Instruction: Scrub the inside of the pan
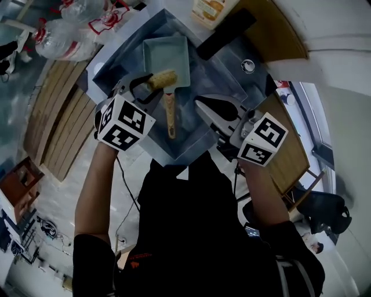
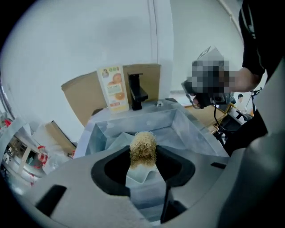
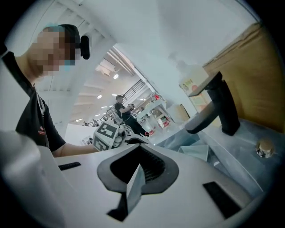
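Pan [image 1: 167, 53], one, rectangular and pale teal, lies in the sink [image 1: 206, 78] just ahead of the left gripper [image 1: 152, 84], with its wooden handle [image 1: 170, 116] running back between the two grippers. One yellowish scrubber [image 1: 163, 78] sits pinched in the left jaws over the pan's near edge. The right gripper [image 1: 203, 105] hangs beside the handle, apart from it. Beyond both tools stand one black faucet [image 1: 227, 33] and one soap bottle [image 1: 210, 10]; two clear plastic bottles [image 1: 61, 39] lie off to the left gripper's outer side. Both bare forearms reach forward from the black-shirted body, each marker cube turned upward

From the left gripper view, the left gripper [image 2: 142, 156] has its black pads pressed on either side of the scrubber [image 2: 143, 148]. The pan [image 2: 139, 174] shows right below it, with the sink wall [image 2: 191, 129] around. Straight ahead are the faucet [image 2: 137, 91] and the bottle [image 2: 113, 88], in front of a brown board [image 2: 80, 95]

From the right gripper view, the right gripper [image 3: 136, 178] has its jaws drawn almost together, with only a thin sliver between them and nothing held. Ahead to its right the faucet [image 3: 214, 107] arches over the sink, and a corner of the pan [image 3: 195, 151] lies below it. To the left floats the other gripper's marker cube [image 3: 105, 133]
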{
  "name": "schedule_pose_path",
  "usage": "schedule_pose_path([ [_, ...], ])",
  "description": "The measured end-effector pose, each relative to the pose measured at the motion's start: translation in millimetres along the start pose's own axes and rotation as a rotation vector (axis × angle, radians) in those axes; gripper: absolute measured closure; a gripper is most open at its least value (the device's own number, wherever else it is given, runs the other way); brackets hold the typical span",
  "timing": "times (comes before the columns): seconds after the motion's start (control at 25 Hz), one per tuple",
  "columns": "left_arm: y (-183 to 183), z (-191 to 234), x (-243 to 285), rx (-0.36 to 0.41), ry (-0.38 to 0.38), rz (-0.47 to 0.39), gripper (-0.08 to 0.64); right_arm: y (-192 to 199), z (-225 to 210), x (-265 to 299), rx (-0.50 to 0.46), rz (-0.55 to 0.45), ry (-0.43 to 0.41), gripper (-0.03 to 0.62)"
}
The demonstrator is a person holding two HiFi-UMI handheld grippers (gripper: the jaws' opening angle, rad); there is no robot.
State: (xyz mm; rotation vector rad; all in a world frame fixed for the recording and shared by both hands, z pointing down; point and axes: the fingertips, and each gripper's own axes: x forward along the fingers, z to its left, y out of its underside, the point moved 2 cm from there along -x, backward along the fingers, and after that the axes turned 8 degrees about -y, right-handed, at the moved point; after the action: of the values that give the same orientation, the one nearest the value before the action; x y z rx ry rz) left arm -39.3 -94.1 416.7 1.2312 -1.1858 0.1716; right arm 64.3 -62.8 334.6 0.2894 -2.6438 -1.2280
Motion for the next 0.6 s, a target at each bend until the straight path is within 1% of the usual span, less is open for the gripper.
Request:
schedule_pose_path([
  [0.16, -14, 3, -47, -0.060, -0.041, -0.091, 0.380, -17, 22, 5, -0.049, -0.003, 0.000, 0.588],
  [0.28, -26, 7, -78, -0.077, -0.060, -0.163, 0.380, -29, 36, 7, -0.082, -0.008, 0.005, 0.588],
  [0.6, -47, 17, -141, -0.160, -0.076, -0.325, 0.380, -58, 70, 11, -0.159, -0.024, 0.027, 0.588],
])
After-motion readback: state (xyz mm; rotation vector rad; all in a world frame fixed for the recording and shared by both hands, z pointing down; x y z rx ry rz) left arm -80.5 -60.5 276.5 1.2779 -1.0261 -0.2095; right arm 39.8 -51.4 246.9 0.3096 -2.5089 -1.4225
